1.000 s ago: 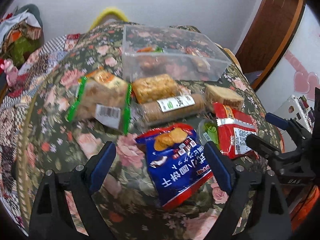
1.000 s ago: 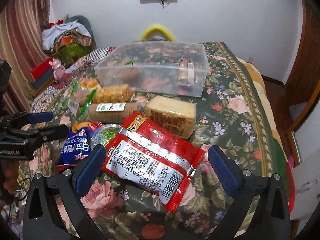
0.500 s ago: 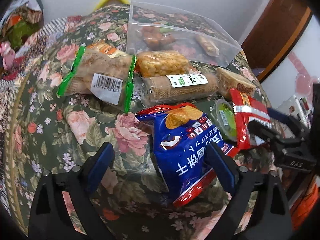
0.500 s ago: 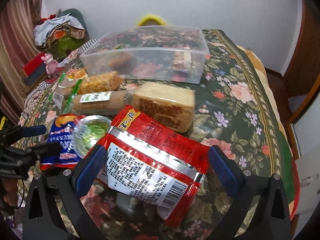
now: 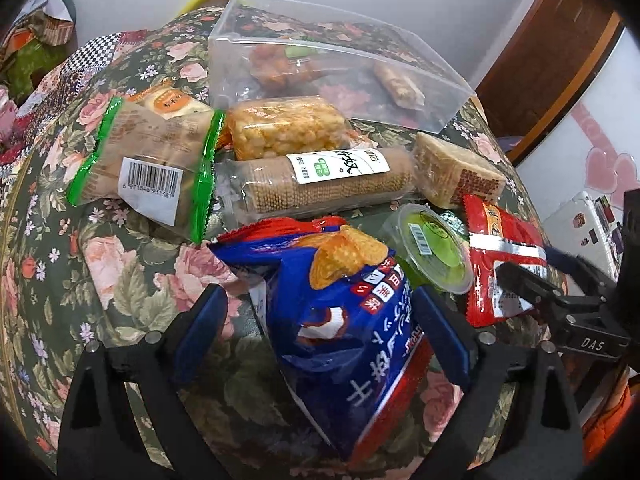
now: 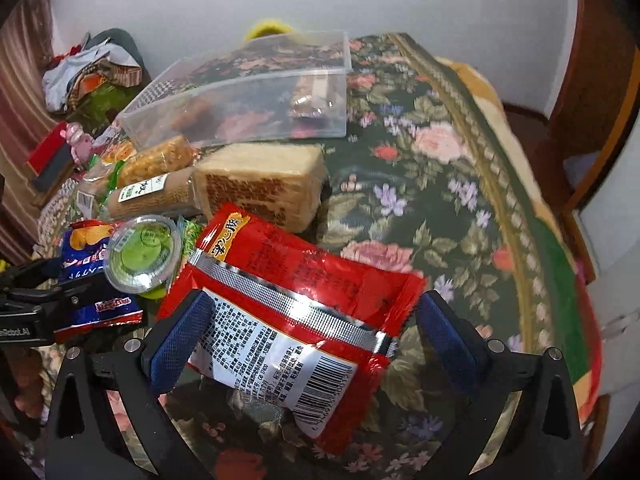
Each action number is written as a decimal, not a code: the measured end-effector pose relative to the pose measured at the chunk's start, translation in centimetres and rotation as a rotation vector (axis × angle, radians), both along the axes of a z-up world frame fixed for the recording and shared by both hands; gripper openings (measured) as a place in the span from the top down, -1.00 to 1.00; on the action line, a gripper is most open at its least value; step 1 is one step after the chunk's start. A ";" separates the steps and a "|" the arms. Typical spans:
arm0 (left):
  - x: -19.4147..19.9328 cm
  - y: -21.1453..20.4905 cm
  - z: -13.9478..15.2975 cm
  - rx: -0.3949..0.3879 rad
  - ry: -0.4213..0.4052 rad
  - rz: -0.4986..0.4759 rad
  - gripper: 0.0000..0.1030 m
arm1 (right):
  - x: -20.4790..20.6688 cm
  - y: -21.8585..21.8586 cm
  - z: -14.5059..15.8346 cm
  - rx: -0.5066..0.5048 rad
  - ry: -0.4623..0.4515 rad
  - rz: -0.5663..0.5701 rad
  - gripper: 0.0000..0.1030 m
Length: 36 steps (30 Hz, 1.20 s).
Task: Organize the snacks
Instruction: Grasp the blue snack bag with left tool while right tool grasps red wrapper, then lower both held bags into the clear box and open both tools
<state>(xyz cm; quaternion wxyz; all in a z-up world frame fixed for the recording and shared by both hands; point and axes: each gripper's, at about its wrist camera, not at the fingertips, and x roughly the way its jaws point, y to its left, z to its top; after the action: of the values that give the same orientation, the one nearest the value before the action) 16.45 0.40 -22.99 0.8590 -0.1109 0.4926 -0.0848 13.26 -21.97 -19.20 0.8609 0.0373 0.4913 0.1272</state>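
On the floral cloth [image 5: 132, 280] the snacks lie in a loose row: at far left a green-edged cake pack [image 5: 148, 168], then a puffed-grain bar [image 5: 286, 132] with a long biscuit roll [image 5: 320, 184] in front of it, a pale wafer block [image 5: 456, 176] at the right, and behind them all the clear plastic box [image 5: 336, 76], some snacks already inside it. Nearer, the left gripper [image 5: 320, 336] stands wide apart astride the blue chip bag [image 5: 352, 320], its jaws just having widened, the right pad just beside the bag; a green jelly cup [image 5: 434, 252] sits between this bag and the red packet [image 6: 292, 304]; the right gripper [image 6: 312, 340] is spread wide around that red packet, its left pad at the packet's edge, though contact is not clear.
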 end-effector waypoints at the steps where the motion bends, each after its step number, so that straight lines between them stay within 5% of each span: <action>1: 0.0 0.1 -0.1 -0.005 -0.003 0.002 -0.83 | 0.1 -0.1 -0.3 0.016 0.010 -0.004 -1.00; 3: 0.0 0.2 -0.2 -0.014 -0.010 0.003 -0.76 | 0.2 -0.1 -0.6 0.021 0.017 -0.006 -1.00; 7: -0.2 -0.2 0.2 -0.027 -0.021 -0.026 -0.26 | -0.1 0.7 -0.6 -0.005 -0.004 0.026 -0.98; 10: -0.4 -0.6 0.3 -0.025 -0.021 -0.042 -0.02 | -0.5 1.1 -0.3 -0.011 -0.020 0.045 -0.75; 16: -1.0 -0.1 0.8 -0.012 -0.032 -0.022 0.09 | -0.5 0.2 0.4 0.033 -0.034 0.042 -0.32; 24: -2.7 1.1 2.7 0.024 -0.076 -0.002 0.21 | -0.7 0.5 1.5 0.017 -0.083 0.048 -0.15; 28: -3.1 0.9 4.1 0.045 -0.113 -0.004 0.21 | -0.8 0.4 2.6 0.060 -0.097 0.061 0.20; 36: -3.5 0.9 6.7 0.027 -0.174 0.000 0.21 | -1.0 0.9 5.0 0.070 -0.160 0.080 0.41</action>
<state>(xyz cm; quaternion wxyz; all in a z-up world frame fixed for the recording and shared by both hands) 12.99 1.32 -16.26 0.9000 -0.0914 0.4171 -0.0874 12.25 -21.10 -14.17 0.8897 0.0372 0.4173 0.1812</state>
